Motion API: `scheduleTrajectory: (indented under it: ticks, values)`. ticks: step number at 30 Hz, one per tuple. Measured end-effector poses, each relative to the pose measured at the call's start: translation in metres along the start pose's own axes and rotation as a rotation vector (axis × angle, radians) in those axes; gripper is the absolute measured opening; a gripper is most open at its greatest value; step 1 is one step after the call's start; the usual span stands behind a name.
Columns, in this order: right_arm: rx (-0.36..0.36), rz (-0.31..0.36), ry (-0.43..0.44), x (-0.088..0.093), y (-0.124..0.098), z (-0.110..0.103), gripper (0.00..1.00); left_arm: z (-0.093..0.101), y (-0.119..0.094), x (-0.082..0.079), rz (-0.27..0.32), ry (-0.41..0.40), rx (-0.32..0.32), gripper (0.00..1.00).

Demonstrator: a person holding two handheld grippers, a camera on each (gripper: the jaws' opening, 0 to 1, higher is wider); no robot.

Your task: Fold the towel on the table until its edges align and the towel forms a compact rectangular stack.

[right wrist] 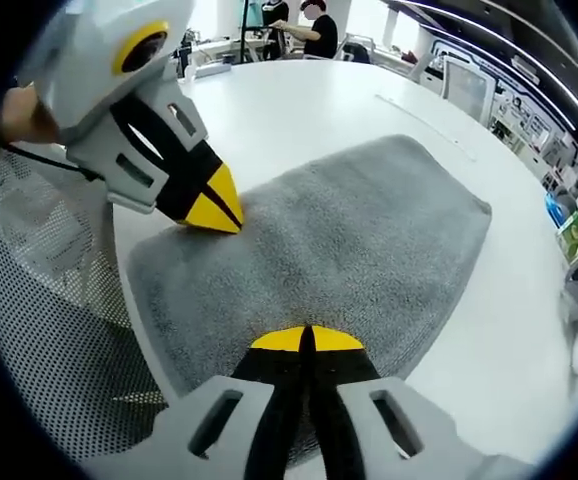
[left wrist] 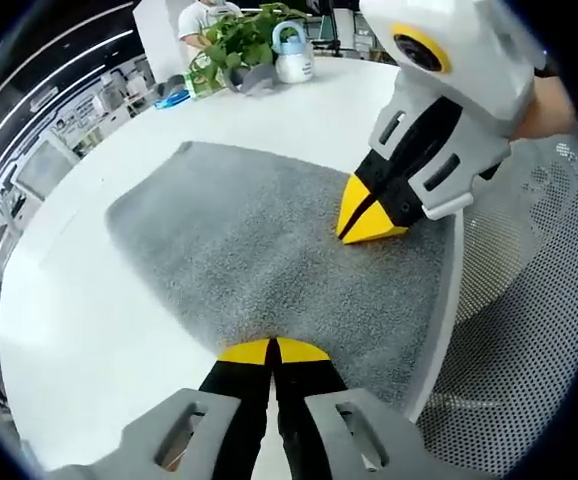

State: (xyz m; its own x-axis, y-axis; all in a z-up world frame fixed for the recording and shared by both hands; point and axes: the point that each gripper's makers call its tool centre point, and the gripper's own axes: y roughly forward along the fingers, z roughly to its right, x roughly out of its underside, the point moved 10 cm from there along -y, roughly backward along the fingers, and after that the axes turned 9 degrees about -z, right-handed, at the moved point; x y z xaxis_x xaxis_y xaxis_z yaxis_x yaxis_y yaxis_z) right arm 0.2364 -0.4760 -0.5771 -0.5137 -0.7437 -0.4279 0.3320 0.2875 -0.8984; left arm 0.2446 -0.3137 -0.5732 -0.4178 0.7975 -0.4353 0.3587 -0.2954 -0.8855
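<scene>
On the white round surface [left wrist: 119,330] lies the grey terry-cloth towel [left wrist: 259,250], spread flat with one edge along the near rim. Left hand-held gripper [left wrist: 272,350] and right hand-held gripper [right wrist: 306,340] both have their yellow-tipped jaws closed together, each pinching the near edge of the towel at a separate point. Judged soft, light and limp, the cloth should drape and sag when lifted; corners or the near hem look the soundest holds. Beyond the towel stand a green potted plant [left wrist: 244,45] and a white lidded jug with blue handle [left wrist: 294,55], well apart. A perforated mesh chair [left wrist: 529,340] sits just beside the rim, possibly hampering low arm movement.
</scene>
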Motion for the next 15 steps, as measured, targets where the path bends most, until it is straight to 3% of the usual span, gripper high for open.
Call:
scheduleTrajectory:
  ticks: [9, 15]
  values:
    - [-0.017, 0.009, 0.016, 0.0017, -0.0007, -0.0020, 0.00, 0.0004, -0.0009, 0.0007, -0.009, 0.017, -0.001, 0.01]
    - [-0.067, 0.033, 0.066, 0.0051, -0.0014, 0.0016, 0.00, -0.0006, -0.0005, 0.0012, -0.008, 0.001, 0.005, 0.01]
